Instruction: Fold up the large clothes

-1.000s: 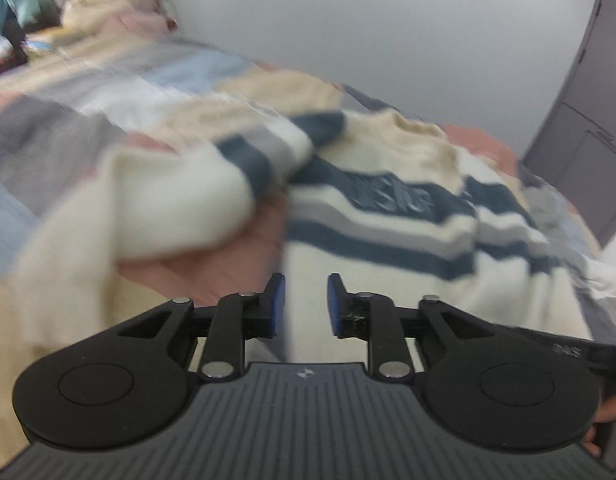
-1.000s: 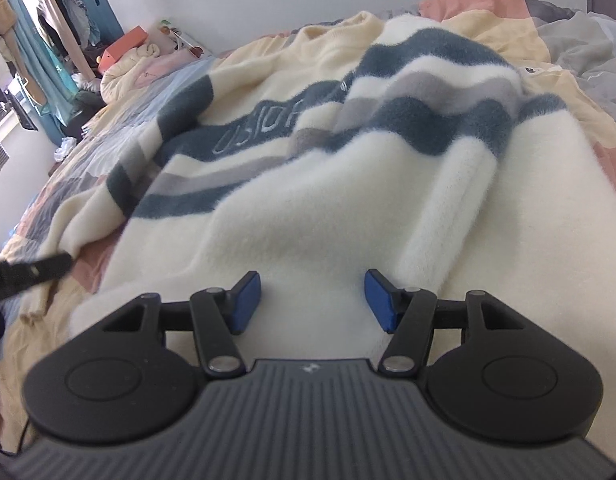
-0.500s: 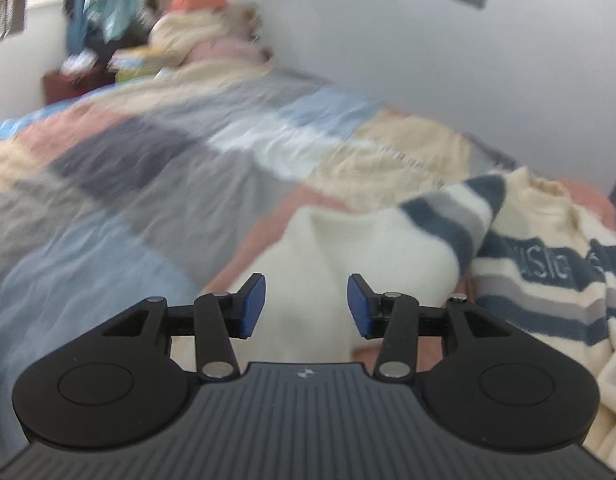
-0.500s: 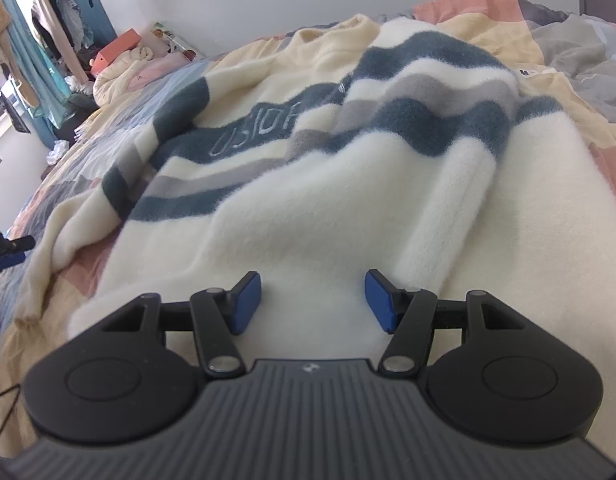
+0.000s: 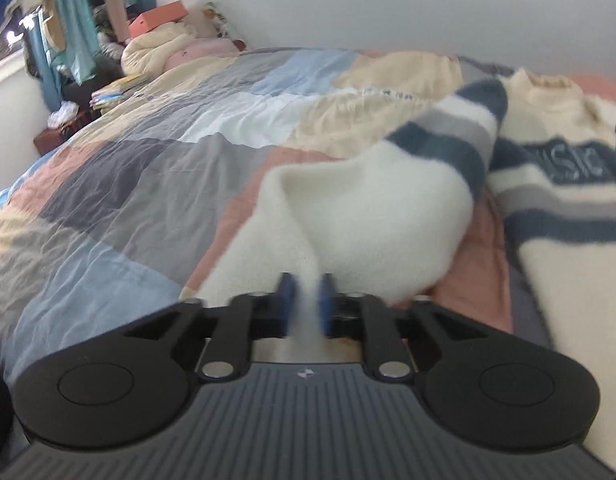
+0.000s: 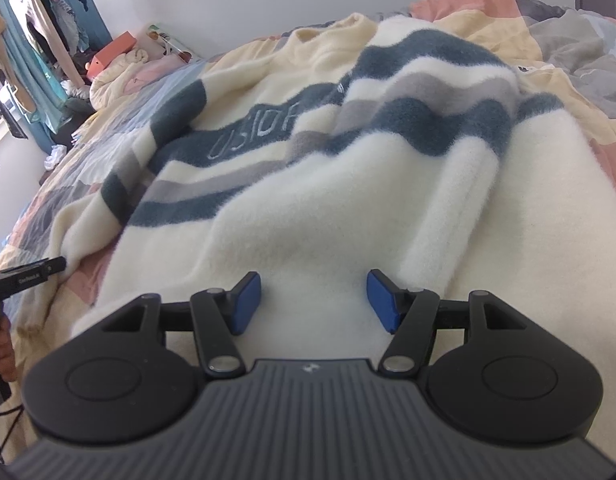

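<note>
A large cream fleece sweater (image 6: 348,208) with navy and grey stripes lies spread on the bed. Its left sleeve (image 5: 372,208) runs toward my left gripper (image 5: 305,300), which is shut on the sleeve's cuff end. The sweater's chest and collar (image 5: 548,152) lie to the right in the left wrist view. My right gripper (image 6: 314,300) is open and empty, hovering over the sweater's lower cream part beside a folded-in right sleeve (image 6: 460,200). The left gripper's tip (image 6: 27,276) shows at the left edge of the right wrist view.
The bed has a patchwork quilt (image 5: 147,168) of grey, blue, pink and cream. Pillows and an orange box (image 5: 159,24) sit at the head. Hanging clothes (image 5: 67,20) stand at the far left. A grey wall runs behind the bed.
My left gripper has swung left, reached the sleeve's cuff end and shut on it. The right gripper has stayed open over the sweater, nearly still.
</note>
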Tool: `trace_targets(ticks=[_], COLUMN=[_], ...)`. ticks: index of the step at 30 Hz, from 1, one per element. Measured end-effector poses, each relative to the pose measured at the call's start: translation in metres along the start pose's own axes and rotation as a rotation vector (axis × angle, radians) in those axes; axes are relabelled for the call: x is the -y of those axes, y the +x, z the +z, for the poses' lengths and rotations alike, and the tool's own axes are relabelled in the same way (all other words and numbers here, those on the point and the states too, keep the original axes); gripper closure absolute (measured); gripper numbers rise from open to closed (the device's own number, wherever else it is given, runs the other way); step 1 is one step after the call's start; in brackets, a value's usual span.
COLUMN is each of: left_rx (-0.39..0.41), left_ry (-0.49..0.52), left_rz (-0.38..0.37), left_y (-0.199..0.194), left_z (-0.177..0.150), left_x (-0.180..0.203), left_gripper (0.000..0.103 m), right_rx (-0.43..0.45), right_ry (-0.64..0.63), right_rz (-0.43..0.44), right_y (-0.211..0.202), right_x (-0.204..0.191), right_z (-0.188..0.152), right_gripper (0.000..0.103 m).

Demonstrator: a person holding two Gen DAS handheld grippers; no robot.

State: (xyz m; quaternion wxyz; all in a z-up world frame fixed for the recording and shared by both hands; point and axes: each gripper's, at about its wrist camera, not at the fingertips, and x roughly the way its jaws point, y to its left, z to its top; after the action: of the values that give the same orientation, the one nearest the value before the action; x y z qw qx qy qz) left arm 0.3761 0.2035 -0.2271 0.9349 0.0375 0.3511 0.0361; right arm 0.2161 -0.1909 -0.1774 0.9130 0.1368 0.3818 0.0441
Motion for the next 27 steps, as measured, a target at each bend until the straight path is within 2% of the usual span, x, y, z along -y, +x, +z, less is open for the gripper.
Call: trace_targets(ticks=[2,5,7,11,14,18,25,27], left_rx=[0.002,0.021,0.045,0.149,0.205,0.213,0.142,0.121], left_ry=[-0.093,-0.238,-0.303,-0.37,-0.35,-0.287,-0.169,-0.135], left_rz=[-0.026,-0.122,-0.189,-0.363,-0.47,-0.571,-0.71,-0.715], left_y=[-0.01,-0.037,-0.059,-0.111,-0.146,-0.176,-0.19,-0.184], left_z=[0.007,0.02,0.031,0.058,0.078,0.099,0.097,0.089], left_x=[-0.008,-0.012,-0.01,0.006,0.034,0.089,0.202,0.233], left_gripper=[0.095,0.096,0.096,0.096,0.096,0.096,0.096,0.096], right_rx=[-0.005,-0.003,-0.004,0.019,0.047,0.095,0.227,0.262], right_ry=[-0.009,-0.024,-0.013,0.027,0.066,0.122,0.206,0.235], right_rz=[-0.009,-0.014,-0.008,0.016,0.032,0.036,0.039,0.031], right_y=[-0.001,-0.006,-0.01,-0.022,-0.035,-0.058,-0.098,-0.106], right_x=[-0.002,-0.002,0.0,0.008,0.017,0.033,0.064,0.076], right_z=[0.001,-0.001,0.0,0.002,0.002,0.002,0.008,0.009], right_gripper=[0.043,0.043,0.043,0.043,0.043,0.043,0.043,0.042])
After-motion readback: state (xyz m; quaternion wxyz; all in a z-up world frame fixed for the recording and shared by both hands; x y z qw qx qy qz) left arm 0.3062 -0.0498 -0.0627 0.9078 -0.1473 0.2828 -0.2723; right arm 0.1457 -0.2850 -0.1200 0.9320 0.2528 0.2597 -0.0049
